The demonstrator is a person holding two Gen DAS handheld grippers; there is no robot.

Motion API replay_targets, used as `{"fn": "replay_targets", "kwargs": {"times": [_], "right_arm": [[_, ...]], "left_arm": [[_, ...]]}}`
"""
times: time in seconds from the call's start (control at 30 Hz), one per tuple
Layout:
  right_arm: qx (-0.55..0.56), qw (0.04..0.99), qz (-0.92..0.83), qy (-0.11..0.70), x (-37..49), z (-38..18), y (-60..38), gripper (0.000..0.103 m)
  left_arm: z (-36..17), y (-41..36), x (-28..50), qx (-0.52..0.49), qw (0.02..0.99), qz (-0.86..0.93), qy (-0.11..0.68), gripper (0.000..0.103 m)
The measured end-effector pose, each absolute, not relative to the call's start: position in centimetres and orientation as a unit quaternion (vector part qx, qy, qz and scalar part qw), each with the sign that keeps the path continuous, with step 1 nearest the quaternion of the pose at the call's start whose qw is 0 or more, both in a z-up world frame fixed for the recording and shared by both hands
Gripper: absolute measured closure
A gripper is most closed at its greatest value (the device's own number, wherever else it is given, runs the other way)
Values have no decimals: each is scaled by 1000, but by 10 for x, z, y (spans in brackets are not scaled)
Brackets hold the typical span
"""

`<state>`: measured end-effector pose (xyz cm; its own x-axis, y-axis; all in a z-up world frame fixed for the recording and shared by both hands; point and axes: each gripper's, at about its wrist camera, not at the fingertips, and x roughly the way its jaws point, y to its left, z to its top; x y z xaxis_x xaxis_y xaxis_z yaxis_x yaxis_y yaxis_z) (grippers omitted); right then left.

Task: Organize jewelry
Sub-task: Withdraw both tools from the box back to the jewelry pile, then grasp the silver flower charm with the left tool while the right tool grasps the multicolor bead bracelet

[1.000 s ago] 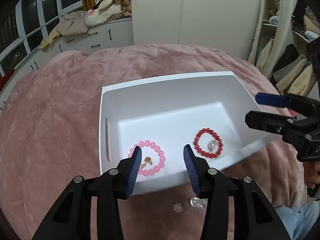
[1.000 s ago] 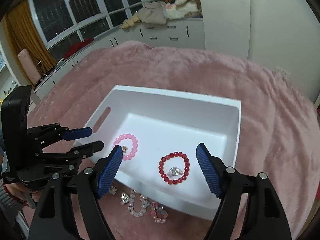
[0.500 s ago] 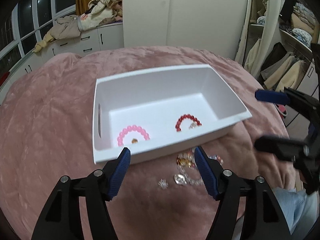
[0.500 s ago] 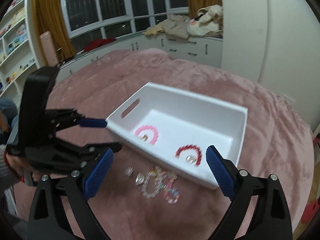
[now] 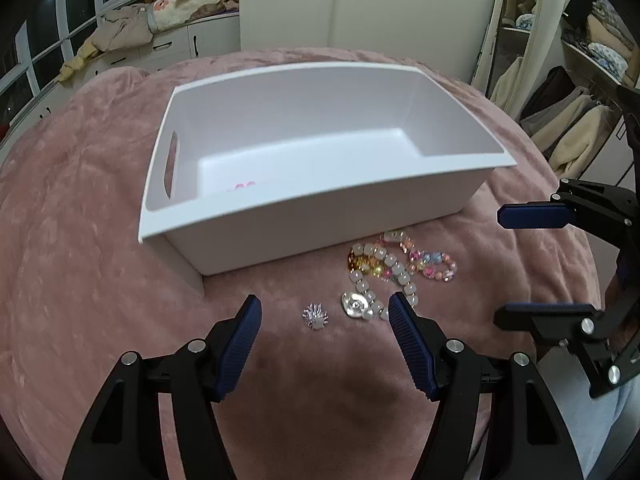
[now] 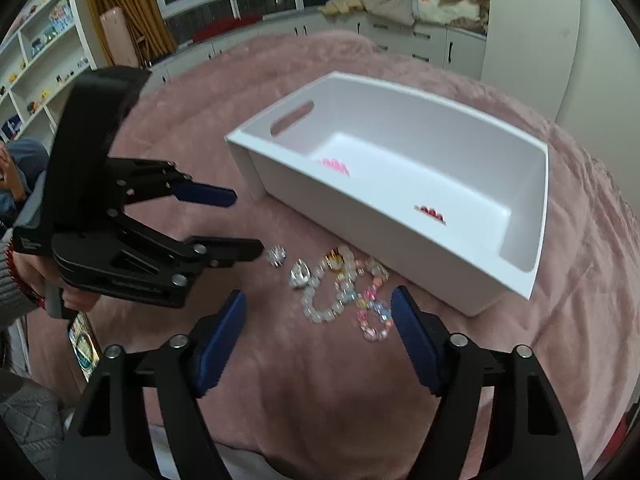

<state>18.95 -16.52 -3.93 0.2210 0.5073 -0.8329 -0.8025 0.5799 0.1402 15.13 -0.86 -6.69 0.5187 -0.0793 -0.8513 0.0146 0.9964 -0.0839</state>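
A white box [image 5: 320, 232] [image 6: 400, 240] stands on the pink blanket. Over its near wall only the tops of a pink bead bracelet [image 5: 240, 186] [image 6: 335, 166] and a red one [image 6: 430, 212] show. In front of the box lie a pale bead bracelet [image 5: 396, 272] [image 6: 324, 312], a multicoloured one [image 5: 432, 264] [image 6: 374, 320], a gold piece [image 5: 360, 264], a silver charm [image 5: 355, 304] [image 6: 300, 274] and a sparkly stud [image 5: 315, 316] [image 6: 276, 256]. My left gripper [image 5: 324, 308] [image 6: 247, 222] hangs open over the stud and charm. My right gripper [image 6: 319, 300] [image 5: 499, 266] is over the bracelets, its jaws closing, pads touching nothing.
The pink blanket [image 5: 100, 280] covers the whole bed. A phone [image 6: 84, 344] lies at the near left edge beside the person's hand [image 6: 24, 276]. White drawers with piled clothes [image 5: 160, 20], a mirror [image 5: 516, 40] and an open wardrobe [image 5: 580, 112] stand beyond the bed.
Both grippers drew back from above the box and sank toward the loose jewelry in front of it. The left jaws widened; the right jaws widened, then narrowed.
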Motion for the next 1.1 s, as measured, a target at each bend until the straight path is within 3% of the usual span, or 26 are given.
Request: {"fn": "replay_targets", "kwargs": {"times": [0.57, 0.63, 0.7, 0.87, 1.1], "right_arm": [[-226, 724, 399, 516, 215, -105, -150, 56], [-230, 727, 391, 516, 217, -112, -149, 57], [-232, 729, 385, 517, 220, -117, -148, 65], [-220, 728, 380, 526, 226, -123, -154, 84], [-201, 743, 379, 514, 225, -109, -162, 86]], "left_arm": [[-116, -12, 173, -21, 842, -35, 538, 54], [-122, -11, 176, -21, 838, -35, 544, 68], [-128, -12, 178, -17, 833, -33, 552, 79], [-130, -13, 178, -11, 835, -31, 549, 80], [-124, -17, 176, -14, 840, -33, 541, 80]]}}
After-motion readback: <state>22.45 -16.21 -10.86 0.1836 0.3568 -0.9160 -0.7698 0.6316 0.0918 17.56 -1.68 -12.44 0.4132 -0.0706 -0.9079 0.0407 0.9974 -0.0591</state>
